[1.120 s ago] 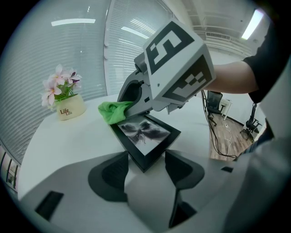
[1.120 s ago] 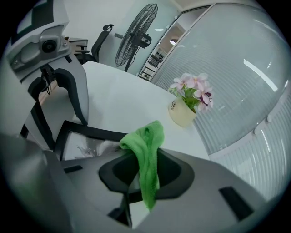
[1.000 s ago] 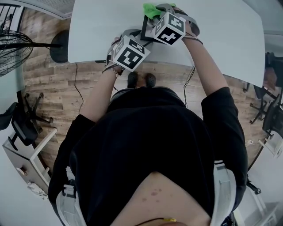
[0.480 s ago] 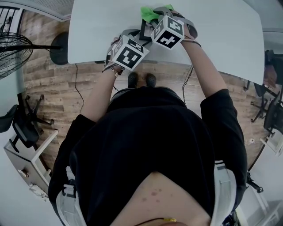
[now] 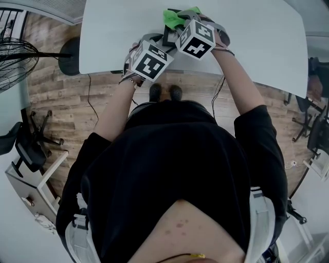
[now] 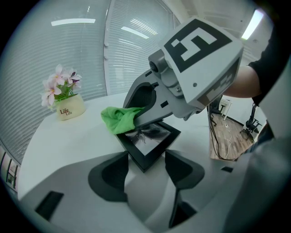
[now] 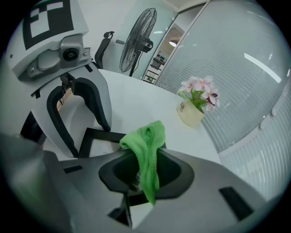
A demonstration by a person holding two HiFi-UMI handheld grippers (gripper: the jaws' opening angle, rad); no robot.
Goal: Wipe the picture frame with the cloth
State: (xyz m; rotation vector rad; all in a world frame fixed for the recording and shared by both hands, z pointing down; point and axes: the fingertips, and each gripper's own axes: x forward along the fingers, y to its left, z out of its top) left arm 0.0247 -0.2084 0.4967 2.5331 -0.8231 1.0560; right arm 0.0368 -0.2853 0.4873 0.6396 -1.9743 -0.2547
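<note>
A black picture frame [image 6: 148,139] lies flat on the white table [image 5: 257,36]. My left gripper [image 6: 145,170] clamps its near corner, with a jaw tip against each edge of that corner. My right gripper [image 7: 145,177] is shut on a green cloth [image 7: 146,150], which bunches out past its jaws. In the left gripper view the cloth [image 6: 119,118] rests on the frame's far left corner, under the right gripper [image 6: 136,116]. In the head view the frame [image 5: 168,37] is mostly hidden by the two marker cubes, and the cloth [image 5: 177,15] shows beyond them.
A cream pot of pink flowers [image 6: 69,107] stands farther back on the table, beyond the frame. A standing fan [image 5: 13,56] and office chairs are on the wooden floor to the left. The table's near edge runs just behind my left gripper [image 5: 159,49].
My right gripper has shifted slightly across the frame with the cloth in it. The left gripper and the frame have stayed where they were.
</note>
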